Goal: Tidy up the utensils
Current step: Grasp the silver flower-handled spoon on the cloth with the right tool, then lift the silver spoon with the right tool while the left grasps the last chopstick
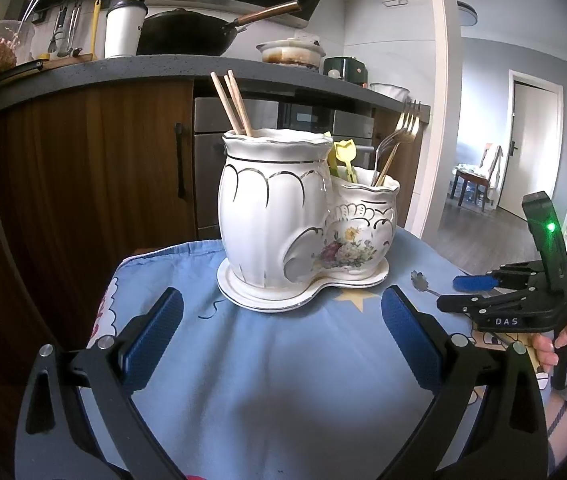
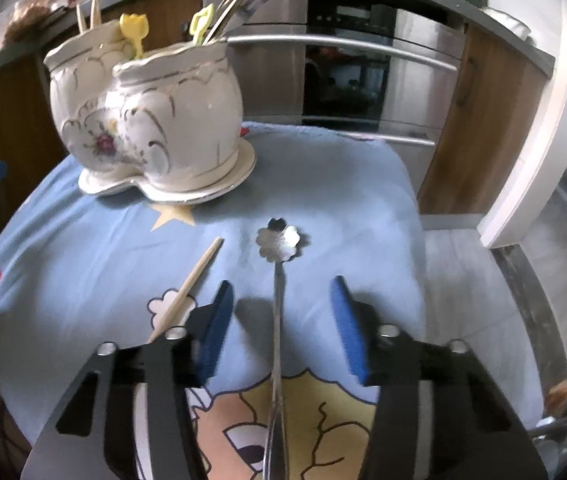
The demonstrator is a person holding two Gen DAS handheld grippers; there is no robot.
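Note:
A white ceramic double-pot utensil holder (image 1: 303, 216) stands on the blue cloth (image 1: 263, 380); it also shows in the right wrist view (image 2: 151, 120). Its tall pot holds wooden chopsticks (image 1: 232, 104). Its small pot holds forks (image 1: 399, 132) and yellow plastic picks (image 1: 345, 160). A silver flower-bowl spoon (image 2: 277, 300) lies flat on the cloth, its handle running between the fingers of my open right gripper (image 2: 281, 328). One wooden chopstick (image 2: 187, 288) lies just left of it. My left gripper (image 1: 283, 332) is open and empty, in front of the holder. The right gripper (image 1: 479, 284) appears at the right of the left wrist view.
A kitchen counter (image 1: 163, 72) with a wok (image 1: 187, 32), a white cup (image 1: 123, 28) and a pot stands behind. Wooden cabinets and an oven (image 2: 347, 80) are below it. The cloth's far and right edges drop to the floor (image 2: 463, 280).

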